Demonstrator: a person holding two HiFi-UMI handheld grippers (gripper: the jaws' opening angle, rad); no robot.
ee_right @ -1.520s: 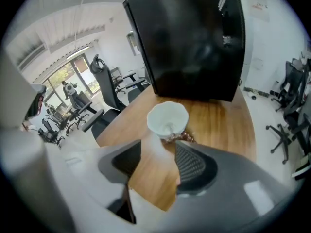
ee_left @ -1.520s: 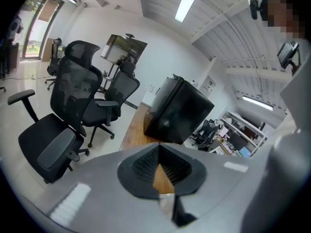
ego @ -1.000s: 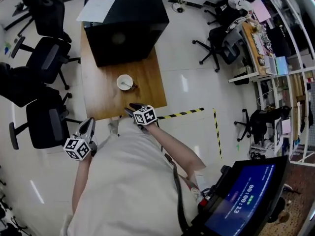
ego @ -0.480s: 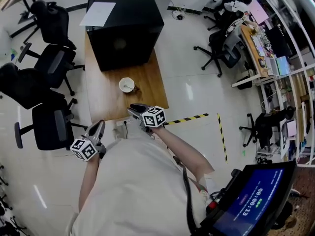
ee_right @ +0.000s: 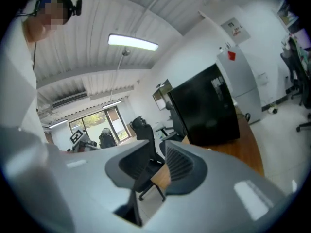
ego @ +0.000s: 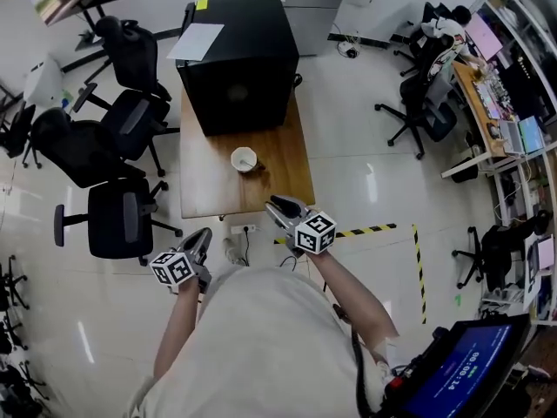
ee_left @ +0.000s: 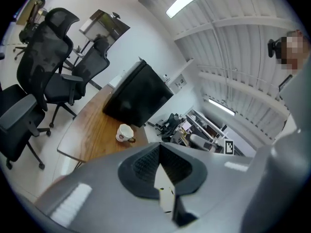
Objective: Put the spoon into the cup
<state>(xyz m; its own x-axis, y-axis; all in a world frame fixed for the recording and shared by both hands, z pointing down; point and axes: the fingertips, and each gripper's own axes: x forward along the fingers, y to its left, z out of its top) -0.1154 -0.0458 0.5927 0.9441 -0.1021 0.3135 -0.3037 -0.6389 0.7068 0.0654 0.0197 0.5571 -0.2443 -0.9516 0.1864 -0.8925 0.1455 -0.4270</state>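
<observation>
Glossy white floor tiles surround a wooden table [ego: 209, 185] that carries a big black box [ego: 244, 64] at its far end, with a sheet of paper [ego: 198, 40] on top of the box. Black office chairs [ego: 122, 220] stand along the table's left side, and a strip of yellow-and-black tape [ego: 370, 230] runs across the floor to its right.

From where I'm driving, the cup [ego: 244, 158] sits upright on the bare wood just in front of the box, near the table's right edge. I can't pick out the spoon at this size; it may be lying inside the cup, but I won't swear to it.

Both tools hang short of the table's near edge, well apart from the cup. My left gripper [ego: 204, 236] has its jaws pressed together with nothing between them. My right gripper [ego: 277, 205] points towards the table's near right corner; its jaws are closing, a gap shows between the pads, and nothing sits in it.
</observation>
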